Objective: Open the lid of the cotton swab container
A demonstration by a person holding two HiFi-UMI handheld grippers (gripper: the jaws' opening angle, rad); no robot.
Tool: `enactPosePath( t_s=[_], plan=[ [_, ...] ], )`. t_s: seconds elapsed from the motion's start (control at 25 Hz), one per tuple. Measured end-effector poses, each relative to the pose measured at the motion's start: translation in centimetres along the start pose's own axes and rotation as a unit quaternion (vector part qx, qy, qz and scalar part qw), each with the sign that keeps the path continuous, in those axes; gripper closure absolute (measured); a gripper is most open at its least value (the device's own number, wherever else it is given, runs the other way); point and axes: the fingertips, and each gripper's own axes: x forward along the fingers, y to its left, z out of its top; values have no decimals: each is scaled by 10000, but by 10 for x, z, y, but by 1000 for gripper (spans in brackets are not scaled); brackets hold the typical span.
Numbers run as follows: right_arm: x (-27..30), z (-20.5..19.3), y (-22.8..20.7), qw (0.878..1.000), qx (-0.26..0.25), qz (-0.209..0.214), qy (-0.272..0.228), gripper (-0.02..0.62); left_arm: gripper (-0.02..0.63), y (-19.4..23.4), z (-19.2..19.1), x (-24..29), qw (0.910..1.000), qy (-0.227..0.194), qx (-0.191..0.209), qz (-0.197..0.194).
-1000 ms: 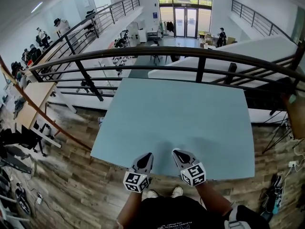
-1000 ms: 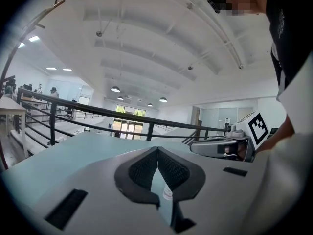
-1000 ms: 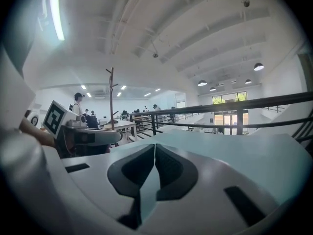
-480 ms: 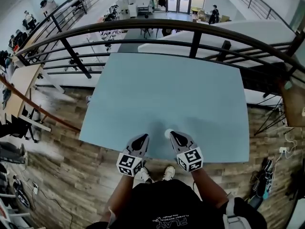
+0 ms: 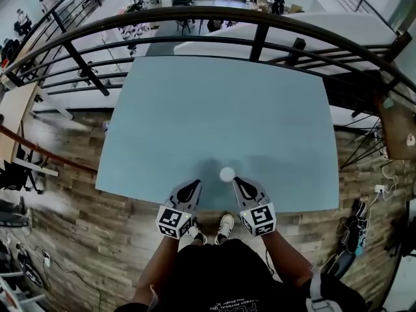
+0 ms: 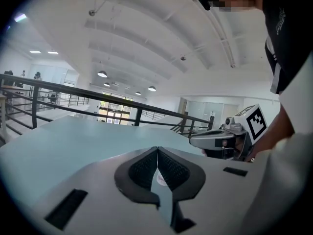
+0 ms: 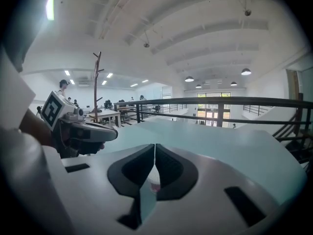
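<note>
A small round white cotton swab container (image 5: 227,174) stands on the pale blue table (image 5: 221,109), close to its near edge. In the head view my left gripper (image 5: 194,184) sits just to the container's lower left and my right gripper (image 5: 236,181) just to its lower right. Both are shut and hold nothing. In the left gripper view the jaws (image 6: 157,151) meet at the tips, and a sliver of the container (image 6: 160,178) shows through the gap below them. The right gripper (image 7: 155,147) is shut too, with a bit of the container (image 7: 153,185) visible behind its jaws.
A dark metal railing (image 5: 260,25) curves around the table's far side, with a lower floor beyond. Wooden flooring (image 5: 84,226) lies below the table's near edge, where the person's shoes (image 5: 224,225) stand. The other gripper (image 6: 230,136) shows at the right of the left gripper view.
The view has tilted down, so the table's near edge and the container have come into sight. Both grippers have sunk towards the table, staying shut on either side of the container.
</note>
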Motion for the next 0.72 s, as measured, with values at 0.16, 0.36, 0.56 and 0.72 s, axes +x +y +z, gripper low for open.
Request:
enactPosePath(
  t_s=[0.16, 0.36, 0.56, 0.72],
  plan=[
    [2, -24, -4, 9999, 129, -41, 87, 575, 594, 2, -15, 9, 9999, 105, 17, -66],
    [6, -45, -7, 9996, 217, -7, 198, 574, 594, 2, -27, 15, 9997, 197, -55, -147],
    [15, -67, -10, 9988, 263, -38, 408, 474, 594, 3, -38, 21, 9995, 250, -88, -175],
    [28, -80, -13, 9975, 479, -17, 510, 430, 594, 6, -42, 28, 9994, 289, -111, -172]
  ],
)
